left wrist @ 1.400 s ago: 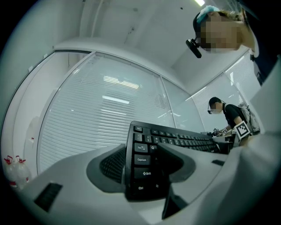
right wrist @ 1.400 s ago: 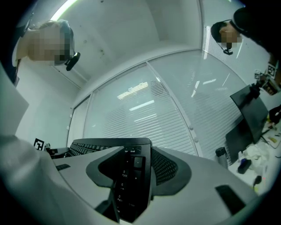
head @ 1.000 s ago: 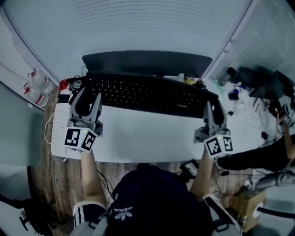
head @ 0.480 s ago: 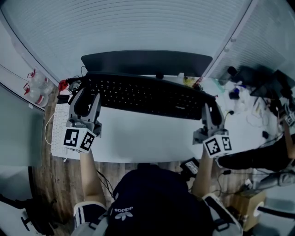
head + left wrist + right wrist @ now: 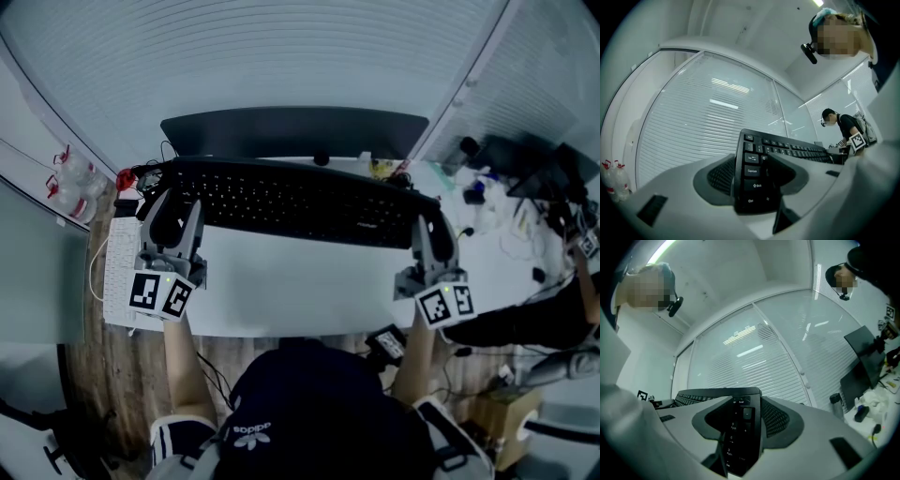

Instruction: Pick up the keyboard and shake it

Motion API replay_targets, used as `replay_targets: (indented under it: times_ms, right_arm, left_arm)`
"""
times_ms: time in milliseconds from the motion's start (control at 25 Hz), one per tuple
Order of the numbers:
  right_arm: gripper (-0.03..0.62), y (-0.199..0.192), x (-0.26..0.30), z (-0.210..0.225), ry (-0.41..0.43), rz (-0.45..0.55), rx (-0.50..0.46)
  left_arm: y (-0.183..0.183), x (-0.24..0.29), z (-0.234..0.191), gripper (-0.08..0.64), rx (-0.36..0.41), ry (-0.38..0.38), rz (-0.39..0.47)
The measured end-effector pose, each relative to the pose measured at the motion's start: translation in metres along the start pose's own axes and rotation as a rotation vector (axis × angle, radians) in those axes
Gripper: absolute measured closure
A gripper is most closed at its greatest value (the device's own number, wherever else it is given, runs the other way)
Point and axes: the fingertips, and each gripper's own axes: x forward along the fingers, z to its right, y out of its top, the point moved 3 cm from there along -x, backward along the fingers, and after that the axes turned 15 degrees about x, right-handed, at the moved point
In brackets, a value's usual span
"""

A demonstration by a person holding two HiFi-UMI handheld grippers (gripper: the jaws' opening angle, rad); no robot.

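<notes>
Between the two grippers, a long black keyboard (image 5: pixel 300 199) stretches across the back part of the white counter (image 5: pixel 300 281), just in front of a dark monitor (image 5: pixel 295 131). At the keyboard's left end, the left gripper (image 5: pixel 172 195) has its jaws clenched on the short edge. The left gripper view shows that edge wedged between the two dark pads, with the Caps Lock, Shift and Ctrl keys facing the camera and the rows of keys running away to the right. At the opposite end, the right gripper (image 5: pixel 427 223) grasps the other short edge in the same way. In its own view the number-pad keys sit squeezed between the jaws. Both gripper views look upward past the keyboard to slatted blinds (image 5: pixel 281 56) and the ceiling, so the keyboard seems tipped with its key face toward the person. Whether its underside touches the counter cannot be told. Each gripper's marker cube (image 5: pixel 159 292) points back toward the person's body. A white keyboard (image 5: pixel 120 267) lies at the counter's left edge, beside the left gripper. Clear bottles with red caps (image 5: pixel 70 183) stand farther left. Another person (image 5: pixel 843 129) shows in the background of the left gripper view, and cluttered small items lie on the counter far to the right.
</notes>
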Motion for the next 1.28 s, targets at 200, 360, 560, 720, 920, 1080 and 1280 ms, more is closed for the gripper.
replay_targets:
  times_ms: [200, 360, 560, 720, 920, 1080, 1280]
  right_arm:
    - [0.407, 0.001, 0.006, 0.004, -0.015, -0.006, 0.005]
    - [0.407, 0.001, 0.006, 0.006, 0.002, -0.002, 0.001]
    - [0.407, -0.001, 0.006, 0.007, -0.009, 0.0, -0.005]
    - [0.407, 0.003, 0.007, 0.002, -0.004, 0.009, -0.023]
    - [0.407, 0.005, 0.006, -0.002, -0.004, 0.02, -0.026]
    - [0.407, 0.006, 0.007, -0.004, 0.0, 0.022, -0.026]
    - [0.407, 0.007, 0.006, -0.003, 0.0, 0.027, -0.031]
  left_arm:
    - [0.0, 0.006, 0.003, 0.341, 0.011, -0.002, -0.005]
    - [0.001, 0.005, 0.001, 0.342, 0.017, -0.011, -0.003]
    - [-0.003, 0.006, 0.003, 0.342, 0.014, -0.007, -0.007]
    - [0.0, 0.005, 0.002, 0.342, 0.016, -0.006, -0.002]
    - [0.004, 0.003, 0.001, 0.342, 0.018, -0.004, 0.004]
    - [0.006, 0.002, 0.0, 0.342, 0.021, -0.001, 0.006]
    - [0.007, 0.001, 0.001, 0.342, 0.027, -0.003, 0.008]
